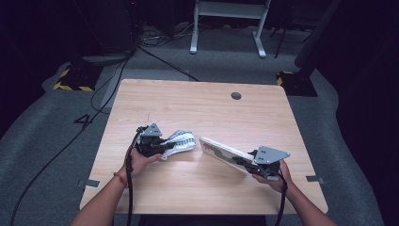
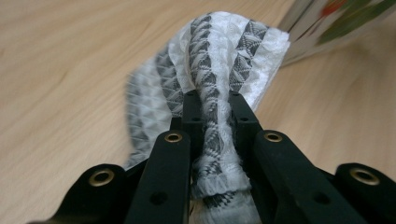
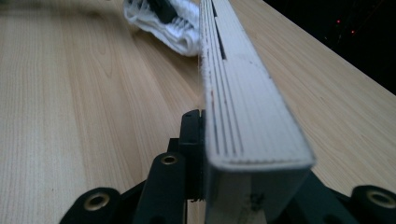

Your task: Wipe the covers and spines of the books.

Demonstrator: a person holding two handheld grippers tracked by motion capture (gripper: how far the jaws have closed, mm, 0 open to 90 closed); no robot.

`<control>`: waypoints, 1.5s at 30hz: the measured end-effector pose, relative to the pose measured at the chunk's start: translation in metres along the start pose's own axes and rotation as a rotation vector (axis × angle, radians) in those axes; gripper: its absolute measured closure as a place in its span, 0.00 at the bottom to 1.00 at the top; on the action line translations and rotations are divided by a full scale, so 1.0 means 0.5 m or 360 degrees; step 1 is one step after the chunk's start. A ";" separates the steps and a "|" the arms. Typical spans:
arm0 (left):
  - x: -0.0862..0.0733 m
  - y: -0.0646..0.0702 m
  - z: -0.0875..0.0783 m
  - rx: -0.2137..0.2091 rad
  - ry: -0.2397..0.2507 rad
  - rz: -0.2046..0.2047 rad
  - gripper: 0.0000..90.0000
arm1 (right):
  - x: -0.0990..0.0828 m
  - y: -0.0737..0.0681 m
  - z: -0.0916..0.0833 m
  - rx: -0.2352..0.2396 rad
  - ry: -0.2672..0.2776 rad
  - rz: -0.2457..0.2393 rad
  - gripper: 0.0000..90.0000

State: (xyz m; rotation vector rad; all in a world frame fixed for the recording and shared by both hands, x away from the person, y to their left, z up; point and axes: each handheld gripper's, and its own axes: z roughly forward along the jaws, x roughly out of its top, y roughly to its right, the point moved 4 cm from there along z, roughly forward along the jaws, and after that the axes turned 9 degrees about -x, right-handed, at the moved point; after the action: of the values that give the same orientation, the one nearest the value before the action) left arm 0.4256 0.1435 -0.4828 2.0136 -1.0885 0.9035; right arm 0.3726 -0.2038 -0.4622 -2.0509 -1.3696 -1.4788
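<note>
A white cloth with a grey zigzag weave [image 1: 181,140] lies bunched left of the table's middle. My left gripper [image 1: 162,147] is shut on one end of it; in the left gripper view the cloth [image 2: 219,51] is squeezed into a narrow ridge between the black jaws of that gripper [image 2: 215,100]. A thick-paged board book [image 1: 221,151] is tilted up off the wood, its far corner close to the cloth. My right gripper [image 1: 244,162] is shut on its near end. The right gripper view looks along the book's page edges [image 3: 243,93] toward the cloth [image 3: 182,32].
The wooden table [image 1: 188,99] has a round cable hole [image 1: 235,95] near its far edge. Beyond it stand a white desk frame [image 1: 226,23] and a yellow-and-black striped base [image 1: 75,77] on grey carpet. Cables run across the floor at left.
</note>
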 end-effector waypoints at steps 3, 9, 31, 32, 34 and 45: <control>0.037 0.031 -0.006 -0.0068 0.0095 0.0096 0.90 | 0.004 0.002 0.001 -0.0032 -0.0001 -0.0031 0.84; 0.084 0.074 -0.013 -0.0170 0.0203 0.0216 0.90 | 0.010 0.007 0.002 -0.0069 0.0007 -0.0031 0.84; 0.230 0.216 0.106 -0.0441 0.0192 0.0482 0.88 | 0.025 0.017 0.006 -0.0145 0.0011 -0.0054 0.84; 0.232 0.223 0.115 -0.0442 0.0173 0.0497 0.88 | 0.026 0.018 0.005 -0.0150 0.0016 -0.0053 0.84; 0.236 0.233 0.129 -0.0409 0.0116 0.0550 0.88 | 0.028 0.020 0.001 -0.0162 0.0027 -0.0053 0.84; 0.203 0.146 0.119 -0.0159 0.0022 0.0439 0.89 | 0.031 0.029 -0.009 -0.0204 0.0031 -0.0056 0.84</control>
State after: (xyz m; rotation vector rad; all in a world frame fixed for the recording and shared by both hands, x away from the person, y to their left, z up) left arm 0.4189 0.0225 -0.4156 1.8015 -1.3991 0.9784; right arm 0.3820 -0.2060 -0.4427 -2.0919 -1.3421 -1.6367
